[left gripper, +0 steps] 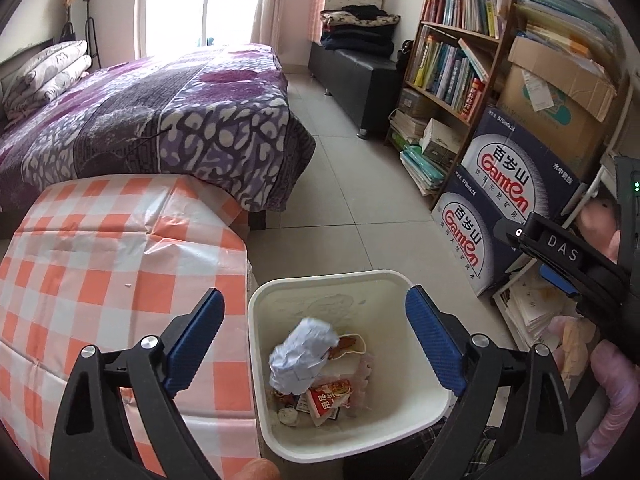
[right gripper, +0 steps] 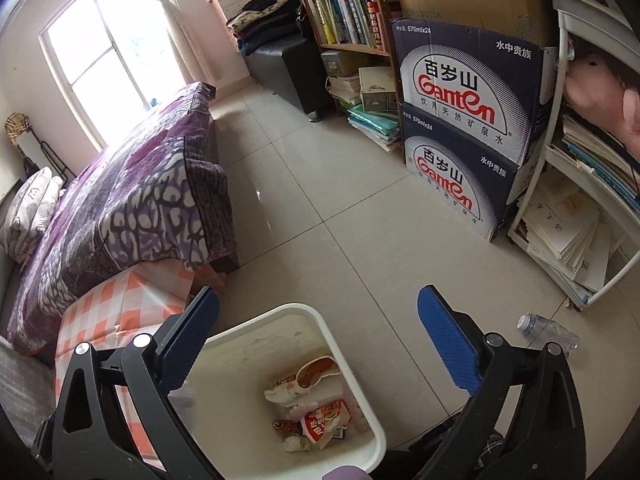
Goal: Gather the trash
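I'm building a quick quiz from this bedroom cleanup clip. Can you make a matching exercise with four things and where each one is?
Things:
1. crumpled paper ball
2. clear plastic bottle
3. Ganten boxes
4. checked cloth

Places:
A. stacked beside the bookshelf
B. inside the white bin
C. lying on the floor tiles
D. spread at the foot of the bed

Pairs: 1-B, 2-C, 3-A, 4-D

Daylight from the overexposed window (right gripper: 108, 56) floods both views, blowing out its panes and streaking glare on the floor tiles (right gripper: 264, 200), while fisheye curvature bends the bookshelf (left gripper: 452, 52), dark vignettes fill the corners, and shadows stay soft.
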Demonstrator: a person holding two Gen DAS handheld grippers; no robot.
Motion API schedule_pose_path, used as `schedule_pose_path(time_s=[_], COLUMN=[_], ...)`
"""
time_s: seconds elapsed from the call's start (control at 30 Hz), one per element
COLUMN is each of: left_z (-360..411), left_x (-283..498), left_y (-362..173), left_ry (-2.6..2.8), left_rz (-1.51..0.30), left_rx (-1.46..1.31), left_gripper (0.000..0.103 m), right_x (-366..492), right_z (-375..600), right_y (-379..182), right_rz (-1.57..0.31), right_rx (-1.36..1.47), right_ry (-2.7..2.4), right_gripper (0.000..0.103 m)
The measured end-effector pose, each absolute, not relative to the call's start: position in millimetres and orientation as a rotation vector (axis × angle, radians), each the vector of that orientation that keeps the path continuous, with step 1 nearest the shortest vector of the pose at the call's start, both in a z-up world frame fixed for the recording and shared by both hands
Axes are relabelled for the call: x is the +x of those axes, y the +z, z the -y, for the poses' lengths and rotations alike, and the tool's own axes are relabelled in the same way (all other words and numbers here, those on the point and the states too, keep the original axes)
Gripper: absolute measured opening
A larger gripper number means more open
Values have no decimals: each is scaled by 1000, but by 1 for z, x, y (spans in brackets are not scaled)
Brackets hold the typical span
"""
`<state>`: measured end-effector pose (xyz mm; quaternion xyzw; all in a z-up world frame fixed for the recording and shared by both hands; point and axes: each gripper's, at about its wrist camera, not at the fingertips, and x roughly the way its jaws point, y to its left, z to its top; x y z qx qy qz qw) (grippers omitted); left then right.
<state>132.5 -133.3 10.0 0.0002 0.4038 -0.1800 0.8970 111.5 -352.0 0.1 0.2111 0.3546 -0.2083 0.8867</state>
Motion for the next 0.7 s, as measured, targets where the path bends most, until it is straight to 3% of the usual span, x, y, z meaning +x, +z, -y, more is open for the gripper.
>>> schedule_pose_path(time_s=[0.33, 0.7], left_z=[119, 80], left_x=[96, 51], left_y=[16, 10], left_ry=[-238, -16], left_rz=[-746, -610], left_rx=[71, 35], left_gripper=[93, 96], right_x=[67, 25], right_z=[330, 267], right_y=[21, 3], right_rz=[-635, -630], right_rx=[328, 146], right_ry=[-487, -517], right_gripper=[96, 96])
